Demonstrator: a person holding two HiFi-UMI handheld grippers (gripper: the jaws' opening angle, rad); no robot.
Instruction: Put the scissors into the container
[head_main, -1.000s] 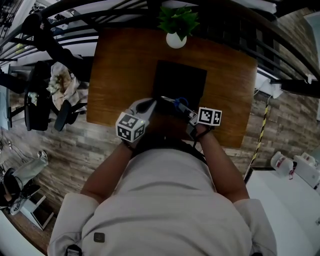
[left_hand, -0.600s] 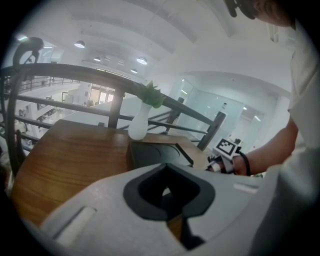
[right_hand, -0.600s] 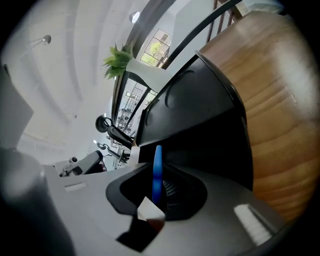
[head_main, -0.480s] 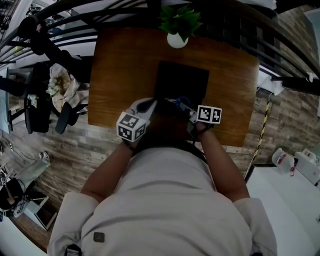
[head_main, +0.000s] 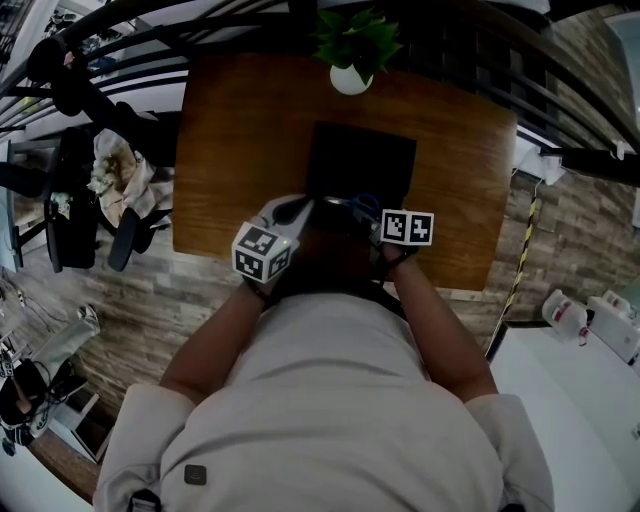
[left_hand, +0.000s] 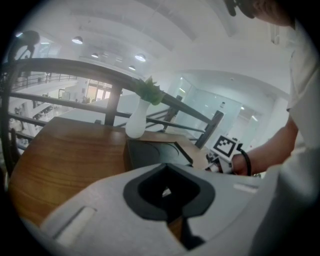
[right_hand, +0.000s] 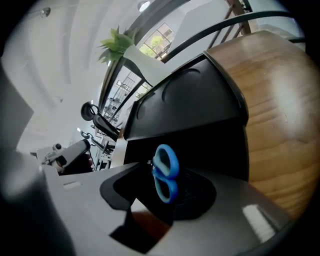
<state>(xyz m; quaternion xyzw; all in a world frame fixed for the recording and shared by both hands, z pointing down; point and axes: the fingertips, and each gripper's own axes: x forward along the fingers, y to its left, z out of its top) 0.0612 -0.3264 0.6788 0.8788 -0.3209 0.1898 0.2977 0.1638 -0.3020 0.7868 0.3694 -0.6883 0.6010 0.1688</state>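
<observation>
The step in hand looks like the letting-go. The right gripper (right_hand: 169, 194) hangs at the near edge of the black container (right_hand: 200, 95), which fills the middle of its view; its jaws have just been opening and now stand loosely spread, with the scissors (right_hand: 166, 172) between them and seemingly no longer squeezed. To do this well, I judge, it should stay tipped down over the dark hollow; the jaws should widen fully so the handles slip free; and it should draw back only once they have dropped, lest the blades catch on the near wall. The left gripper (head_main: 300, 210) sits lower left of centre in the head view, above the wooden table (head_main: 230, 150); its jaws are pressed together on nothing; it is best kept clear, though it could steady the box. Of the scissors only two smooth blue oval loops show, one stacked above the other, just below centre of the right gripper view; the blades are hidden.
</observation>
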